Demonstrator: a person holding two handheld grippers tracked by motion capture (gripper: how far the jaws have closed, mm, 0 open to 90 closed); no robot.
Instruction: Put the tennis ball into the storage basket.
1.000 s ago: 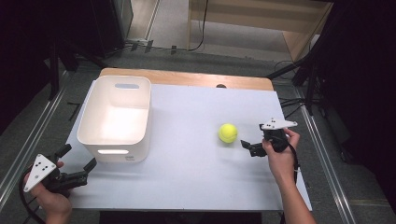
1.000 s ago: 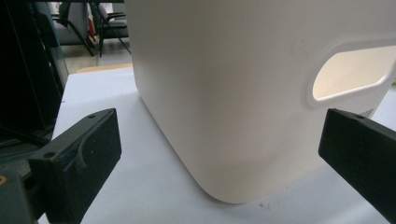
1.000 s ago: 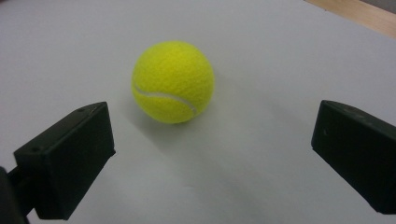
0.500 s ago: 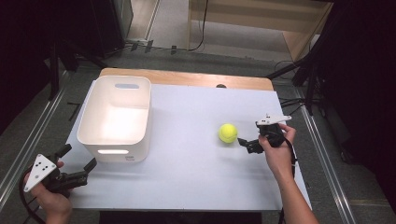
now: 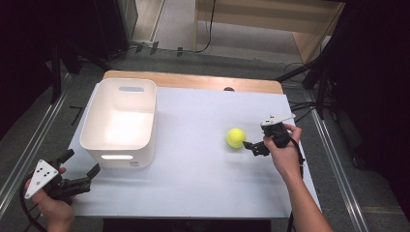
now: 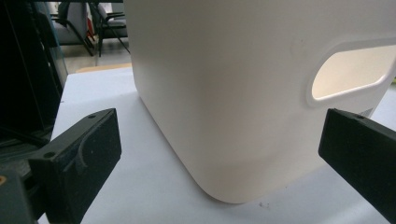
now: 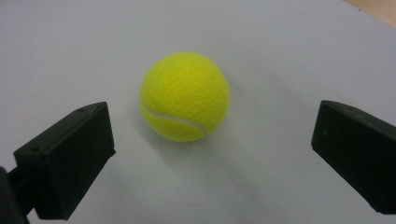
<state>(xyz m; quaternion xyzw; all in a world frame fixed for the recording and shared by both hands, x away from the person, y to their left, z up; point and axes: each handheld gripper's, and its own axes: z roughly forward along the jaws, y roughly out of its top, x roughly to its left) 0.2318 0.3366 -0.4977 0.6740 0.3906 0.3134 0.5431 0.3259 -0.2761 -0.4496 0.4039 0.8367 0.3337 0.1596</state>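
White bin (image 5: 121,121) stands at 9 o'clock on the table (image 5: 193,193), well apart from the tennis ball (image 5: 235,137) at 3 o'clock; nothing lies between ball and right gripper (image 5: 250,145), jaws wide, just beside it. Left gripper (image 5: 80,169), jaws wide, sits at 7 o'clock near the bin. Since earlier, right gripper has closed in on the ball; left unchanged.

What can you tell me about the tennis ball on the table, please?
The tennis ball is bright yellow-green and fuzzy like felt, with a curved white seam across its lower front. It looks whole and rests alone on the white table, right of the centre. The open right tool points at it without touching.
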